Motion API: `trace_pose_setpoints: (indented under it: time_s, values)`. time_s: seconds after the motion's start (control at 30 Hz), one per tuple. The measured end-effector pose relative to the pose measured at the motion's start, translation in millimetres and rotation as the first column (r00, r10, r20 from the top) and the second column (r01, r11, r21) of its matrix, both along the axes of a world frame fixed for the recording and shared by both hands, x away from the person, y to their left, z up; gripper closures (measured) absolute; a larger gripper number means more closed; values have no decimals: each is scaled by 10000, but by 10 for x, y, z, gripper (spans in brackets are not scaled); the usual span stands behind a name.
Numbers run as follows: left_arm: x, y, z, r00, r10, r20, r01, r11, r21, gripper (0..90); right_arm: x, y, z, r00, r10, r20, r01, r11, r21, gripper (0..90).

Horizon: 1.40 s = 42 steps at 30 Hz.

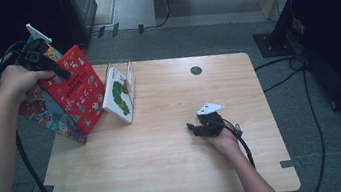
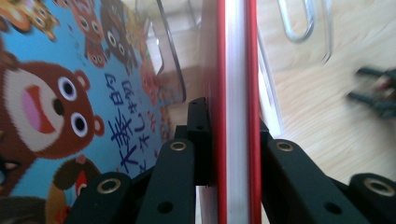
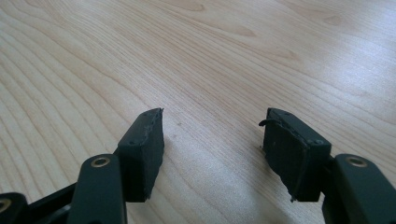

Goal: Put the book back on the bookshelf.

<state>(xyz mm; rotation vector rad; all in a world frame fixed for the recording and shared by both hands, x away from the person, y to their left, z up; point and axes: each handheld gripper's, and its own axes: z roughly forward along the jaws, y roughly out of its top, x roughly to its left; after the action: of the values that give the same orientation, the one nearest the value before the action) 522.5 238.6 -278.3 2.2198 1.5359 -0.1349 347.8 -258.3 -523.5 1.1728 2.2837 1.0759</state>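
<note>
High view overhead, gripper views close, sharing table (image 1: pixel 165 147)

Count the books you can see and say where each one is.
3. The red book is clamped in the left gripper; the blue bear book leans behind it; the caterpillar book stands in the clear rack. Others may be hidden.

A red book (image 1: pixel 79 88) leans at the table's (image 1: pixel 167 162) left edge, left of a clear rack (image 1: pixel 130 74).
</note>
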Motion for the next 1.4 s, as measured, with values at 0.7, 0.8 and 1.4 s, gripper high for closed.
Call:
trace_pose_setpoints:
  time_s: [0.7,0.8,1.4]
  values:
    - [358,-200,-93,9955,571,757,-579,9983,92,801,-13,6,-1,9999,-130,29,130,9999,-20,384]
    - [378,-201,-132,9962,578,654,-587,9982,130,801,-17,7,0,9999,-162,24,162,9999,-11,384]
    - [342,-106,-177,9926,787,925,-823,9960,358,658,-23,10,0,9998,-195,5,195,9998,1,384]
